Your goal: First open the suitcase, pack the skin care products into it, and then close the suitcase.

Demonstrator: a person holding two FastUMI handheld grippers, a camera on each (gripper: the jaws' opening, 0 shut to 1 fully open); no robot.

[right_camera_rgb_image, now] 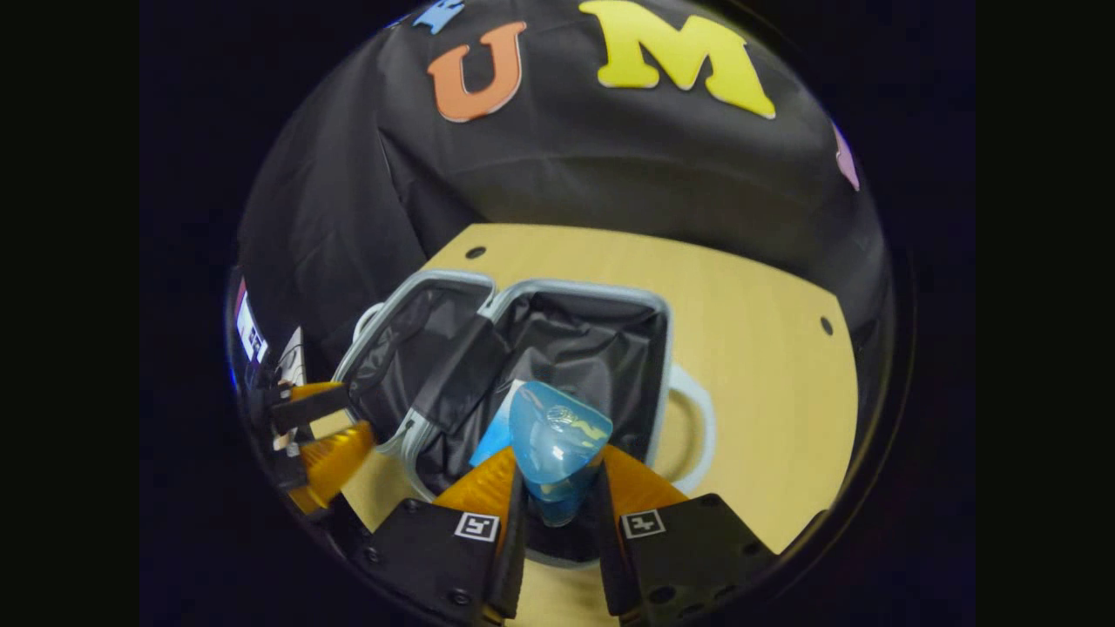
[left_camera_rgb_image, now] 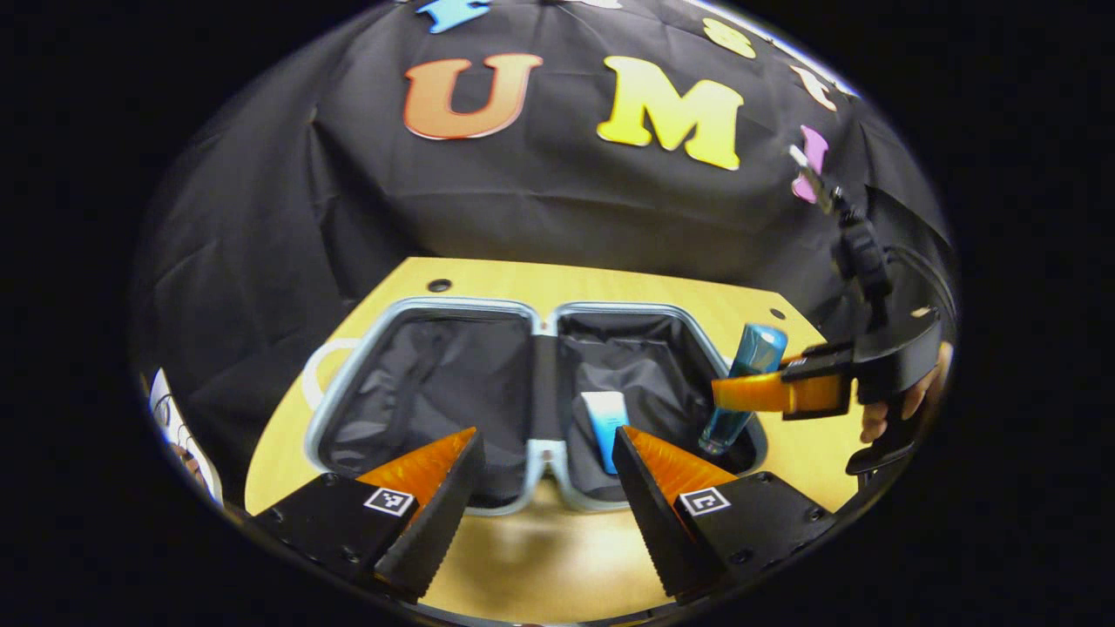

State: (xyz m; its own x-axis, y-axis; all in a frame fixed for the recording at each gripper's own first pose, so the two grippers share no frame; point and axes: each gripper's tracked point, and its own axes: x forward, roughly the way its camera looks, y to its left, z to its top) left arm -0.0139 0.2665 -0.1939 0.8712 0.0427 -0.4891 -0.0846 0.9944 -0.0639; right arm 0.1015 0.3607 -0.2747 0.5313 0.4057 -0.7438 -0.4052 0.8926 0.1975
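Note:
The open suitcase (left_camera_rgb_image: pixel 453 303) lies flat on the wooden table, both halves lined in black. A white and blue tube (left_camera_rgb_image: pixel 605 422) rests in its right half near the hinge. My right gripper (left_camera_rgb_image: pixel 740 392) is shut on a blue bottle (left_camera_rgb_image: pixel 747 374), holding it tilted over that half's right side. In the right gripper view the bottle (right_camera_rgb_image: pixel 557 440) stands between the fingers above the suitcase (right_camera_rgb_image: pixel 592 287), with the tube (right_camera_rgb_image: pixel 490 440) just behind it. My left gripper (left_camera_rgb_image: pixel 544 453) is open over the suitcase's near edge, holding nothing, and appears at the left in the right gripper view (right_camera_rgb_image: pixel 327 431).
The wooden table (left_camera_rgb_image: pixel 540 557) has bare room to the right of the suitcase (right_camera_rgb_image: pixel 749 366). A pale carry handle (right_camera_rgb_image: pixel 697 435) sticks out from the suitcase's side. The black cloth wall stands close behind. A hand (left_camera_rgb_image: pixel 906 405) holds the right gripper.

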